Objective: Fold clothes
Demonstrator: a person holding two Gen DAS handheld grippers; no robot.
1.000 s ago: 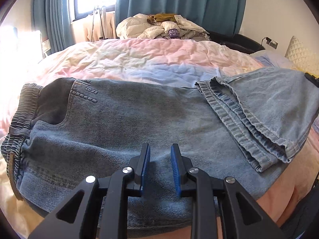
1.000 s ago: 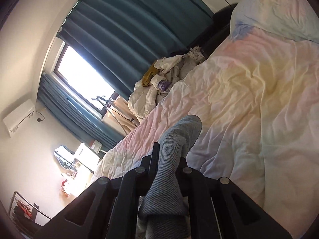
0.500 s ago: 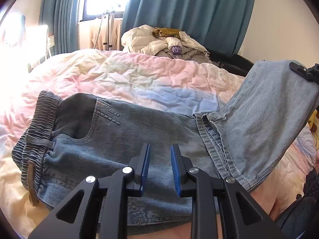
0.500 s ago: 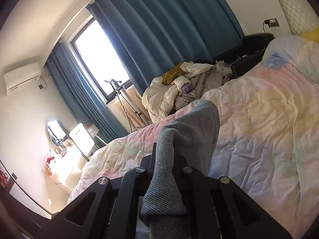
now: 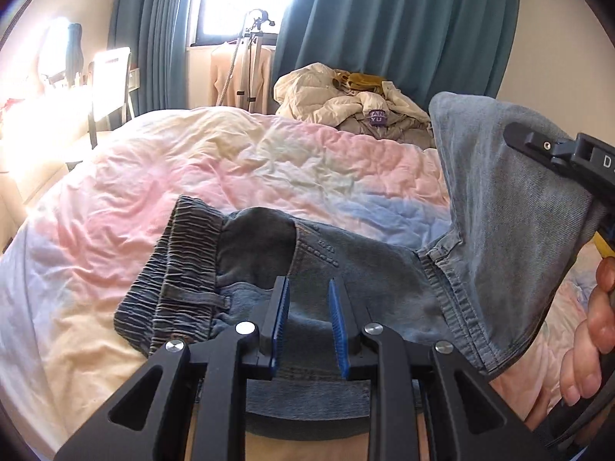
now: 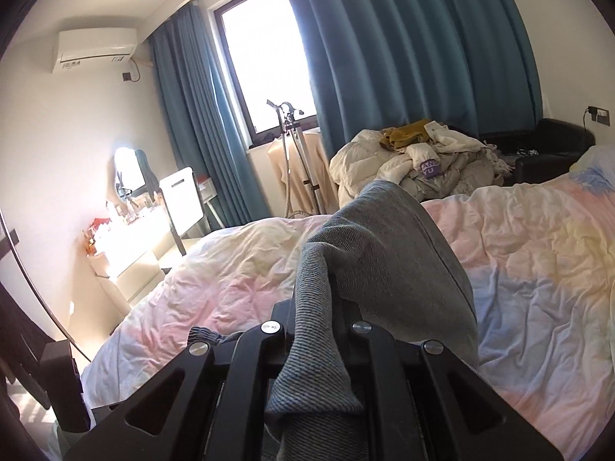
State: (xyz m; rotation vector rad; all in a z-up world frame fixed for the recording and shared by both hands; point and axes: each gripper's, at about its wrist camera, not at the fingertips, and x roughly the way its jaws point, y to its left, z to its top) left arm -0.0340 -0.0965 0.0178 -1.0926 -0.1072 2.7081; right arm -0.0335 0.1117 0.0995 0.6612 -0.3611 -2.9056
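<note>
Blue jeans (image 5: 369,265) lie across the near edge of the bed, their elastic waistband (image 5: 180,272) at the left. My left gripper (image 5: 307,299) hovers open just above the thigh part, its blue pads apart and holding nothing. The leg end (image 5: 511,223) is lifted at the right, and the right gripper (image 5: 576,169) holds it up there, with a hand (image 5: 592,330) below. In the right wrist view my right gripper (image 6: 315,315) is shut on the jeans leg (image 6: 384,253), whose cloth bulges up between and over the fingers, hiding the tips.
The bed (image 5: 230,176) has a wrinkled pastel duvet. A heap of pale clothes (image 5: 353,103) sits at its far side before teal curtains (image 5: 403,27). A garment steamer stand (image 6: 296,161) is by the window; a dressing table and chair (image 6: 169,199) stand at the left.
The right gripper has lifted the jeans leg up off the bed and swung it leftward over the body. The left gripper has tilted up slightly, staying open over the thigh.
</note>
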